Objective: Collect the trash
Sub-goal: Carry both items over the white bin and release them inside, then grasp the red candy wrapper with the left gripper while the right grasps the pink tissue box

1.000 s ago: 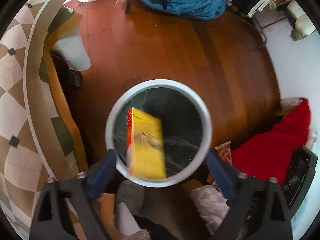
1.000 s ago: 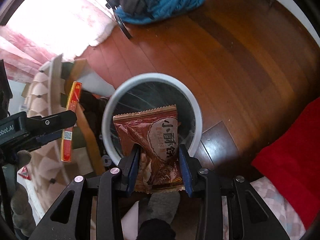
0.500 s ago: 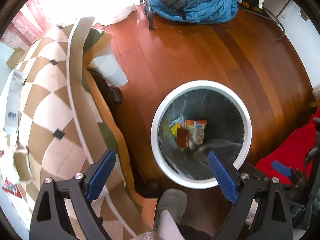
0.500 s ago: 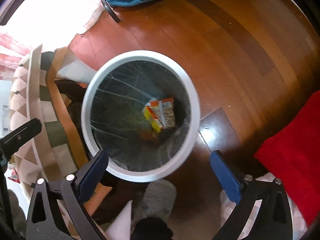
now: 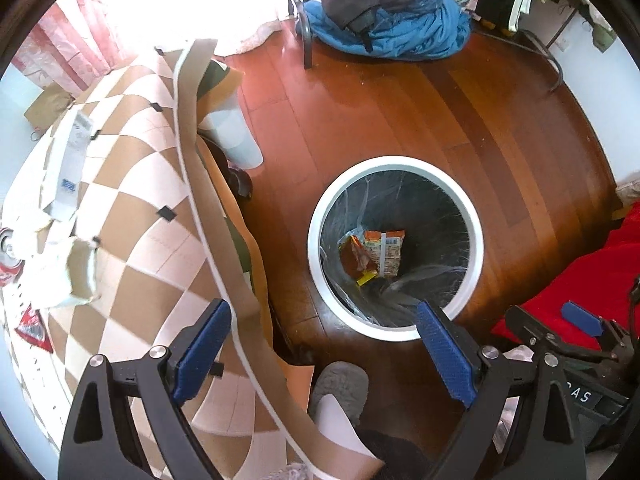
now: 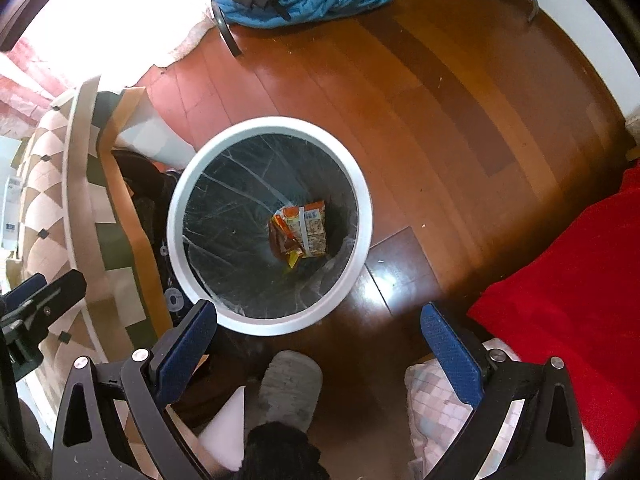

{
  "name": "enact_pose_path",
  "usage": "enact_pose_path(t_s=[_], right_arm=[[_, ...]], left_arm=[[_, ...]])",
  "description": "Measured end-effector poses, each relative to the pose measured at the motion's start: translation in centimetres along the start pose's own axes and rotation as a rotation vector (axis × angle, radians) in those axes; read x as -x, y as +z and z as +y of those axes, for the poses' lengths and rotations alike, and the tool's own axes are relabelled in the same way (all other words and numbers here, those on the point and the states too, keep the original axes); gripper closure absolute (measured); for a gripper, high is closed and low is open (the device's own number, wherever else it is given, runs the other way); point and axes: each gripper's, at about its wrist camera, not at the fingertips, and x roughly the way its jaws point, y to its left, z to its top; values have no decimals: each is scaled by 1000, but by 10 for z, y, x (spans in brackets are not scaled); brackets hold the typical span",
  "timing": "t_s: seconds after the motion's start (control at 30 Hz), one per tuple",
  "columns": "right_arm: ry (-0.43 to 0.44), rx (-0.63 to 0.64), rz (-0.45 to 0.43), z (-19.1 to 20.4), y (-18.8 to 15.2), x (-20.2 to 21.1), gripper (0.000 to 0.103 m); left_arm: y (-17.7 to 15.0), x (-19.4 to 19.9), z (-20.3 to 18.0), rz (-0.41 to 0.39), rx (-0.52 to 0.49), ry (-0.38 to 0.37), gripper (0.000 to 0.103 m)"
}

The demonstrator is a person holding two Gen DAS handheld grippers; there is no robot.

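Note:
A round bin with a white rim [image 5: 316, 216] and a clear liner stands on the wooden floor. Orange and brown snack wrappers [image 5: 376, 252] lie at its bottom. My left gripper [image 5: 324, 346] hangs open and empty above the bin's near edge and the edge of the table beside it. In the right wrist view the bin rim [image 6: 176, 208] and the wrappers [image 6: 302, 232] sit just ahead of my right gripper [image 6: 320, 344], which is wide open and holds nothing. On the checked tablecloth [image 5: 132, 208] lie a red wrapper [image 5: 32, 328], crumpled paper [image 5: 60, 272] and a white paper strip [image 5: 68, 160].
A person's grey slipper [image 6: 292, 384] stands on the floor just before the bin. A red cloth [image 6: 560, 280] lies to the right. A blue jacket [image 5: 392, 28] is heaped by a chair leg at the far side. A white cup-shaped container [image 5: 236, 140] stands under the table edge.
A yellow box fell from between the left jaws into the bin. The right gripper opened and dropped its brown snack packet in. The left gripper rose and shifted toward the table.

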Motion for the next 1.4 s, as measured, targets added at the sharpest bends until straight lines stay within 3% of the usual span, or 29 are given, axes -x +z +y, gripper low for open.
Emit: enact_pose_path(t_s=[0.43, 0.6, 0.77, 0.93, 1.03, 1.2, 1.3, 1.4], right_arm=[[15, 18, -137, 16, -26, 101, 0], [56, 23, -211, 34, -36, 152, 0], [126, 73, -276, 70, -46, 202, 0], [195, 203, -279, 137, -53, 227, 0], [210, 318, -257, 192, -58, 225, 0], [196, 552, -166, 300, -59, 179, 0], [142, 694, -83, 360, -57, 133, 0], [54, 819, -25, 406, -56, 85, 0]], left_arm=[[-29, 105, 24, -167, 37, -26, 9], [-38, 146, 45, -219, 82, 8, 9], [-50, 182, 87, -291, 142, 44, 9], [-70, 199, 163, -337, 260, 99, 8], [-85, 192, 216, -336, 333, 150, 0], [-116, 148, 304, -235, 484, 245, 0], [-139, 109, 350, -151, 561, 310, 0], [-155, 82, 370, -96, 598, 331, 0]])
